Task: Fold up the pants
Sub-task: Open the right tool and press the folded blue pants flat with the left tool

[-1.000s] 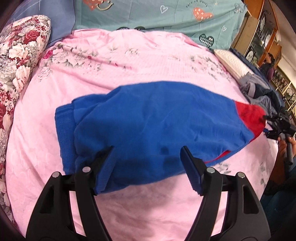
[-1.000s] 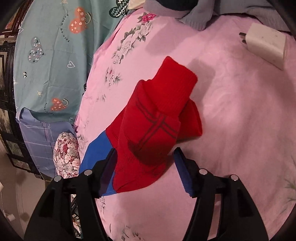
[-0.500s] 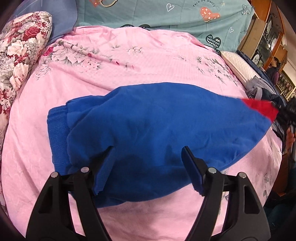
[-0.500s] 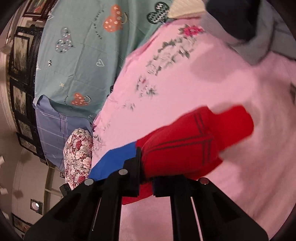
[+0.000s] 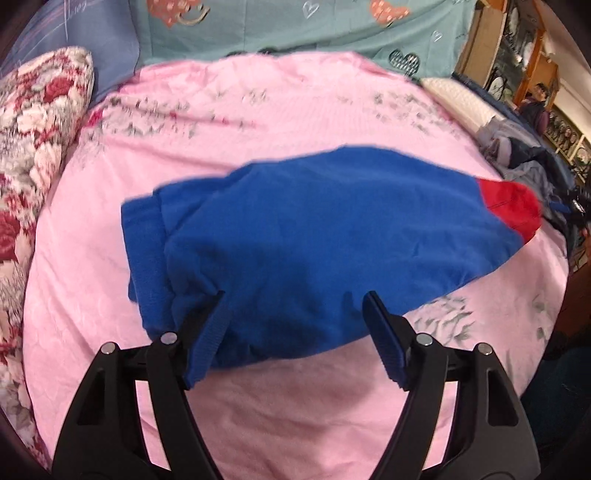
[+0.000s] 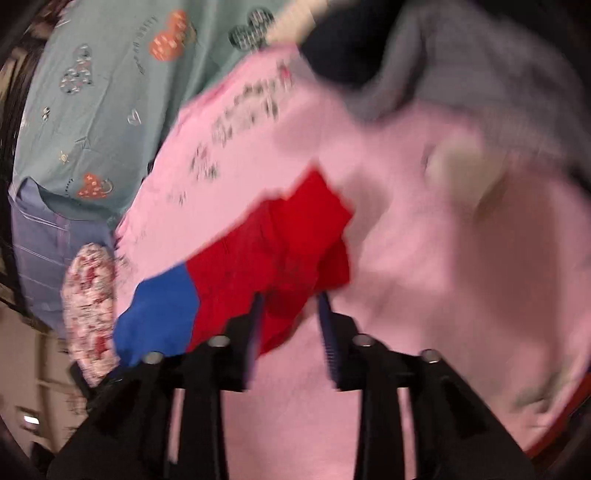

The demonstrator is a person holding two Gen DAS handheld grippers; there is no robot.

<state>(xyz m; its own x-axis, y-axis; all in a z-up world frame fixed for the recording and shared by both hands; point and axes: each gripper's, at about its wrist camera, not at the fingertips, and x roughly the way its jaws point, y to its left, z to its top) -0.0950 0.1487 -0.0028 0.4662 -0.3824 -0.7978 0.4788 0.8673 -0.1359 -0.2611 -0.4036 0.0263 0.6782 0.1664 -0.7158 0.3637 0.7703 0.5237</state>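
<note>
The pants [image 5: 314, 236] are blue with red leg ends [image 5: 511, 208] and lie across a pink floral bed cover. In the left wrist view my left gripper [image 5: 293, 310] is open, its fingers over the near edge of the blue waist part. In the blurred right wrist view the red leg ends [image 6: 288, 254] lie bunched, with the blue part [image 6: 159, 314] to the left. My right gripper [image 6: 290, 306] has its jaws partly apart around the near edge of the red cloth. Whether the pads touch it is unclear.
A floral pillow [image 5: 33, 147] lies at the left. A teal patterned sheet [image 5: 295, 26] hangs behind the bed. A pile of grey and dark clothes [image 5: 517, 151] and a white pillow [image 5: 458, 99] lie at the right, with shelves [image 5: 517, 55] beyond. A pale blurred object [image 6: 461, 173] lies on the cover.
The right gripper, shut on the red leg ends half a second ago, now has its jaws partly apart. The red end sits lower again. The left gripper stays open, shifted slightly.
</note>
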